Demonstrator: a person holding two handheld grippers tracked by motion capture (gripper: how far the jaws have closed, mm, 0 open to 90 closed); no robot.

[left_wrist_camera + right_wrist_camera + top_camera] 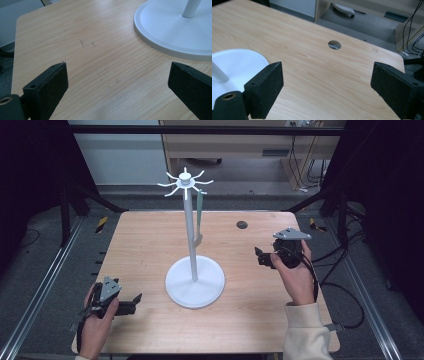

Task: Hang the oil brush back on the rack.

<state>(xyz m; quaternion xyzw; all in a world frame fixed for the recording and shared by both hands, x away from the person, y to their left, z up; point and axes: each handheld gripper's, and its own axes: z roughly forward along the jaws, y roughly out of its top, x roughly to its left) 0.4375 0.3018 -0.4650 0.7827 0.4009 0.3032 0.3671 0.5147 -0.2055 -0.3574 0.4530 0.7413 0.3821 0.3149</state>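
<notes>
Left gripper [136, 302] sits nearest, at the table [145, 235] front edge, fingers wide apart and holding nothing. Further in, the right gripper [258, 256] is the same, gaping and empty. Between them stands the white stand [194, 281], with a green strip [200, 215] dangling off a top hook. Risky bit: it's tall and skinny, so tugging the strip sideways could probably tip it.

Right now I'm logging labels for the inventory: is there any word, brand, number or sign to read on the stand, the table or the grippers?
None can be read.
White stand: plain, no print.
Green strip hanging from a hook: no lettering can be made out.
Table: bare wood grain.
Left gripper and right gripper: no marks to read.
</notes>
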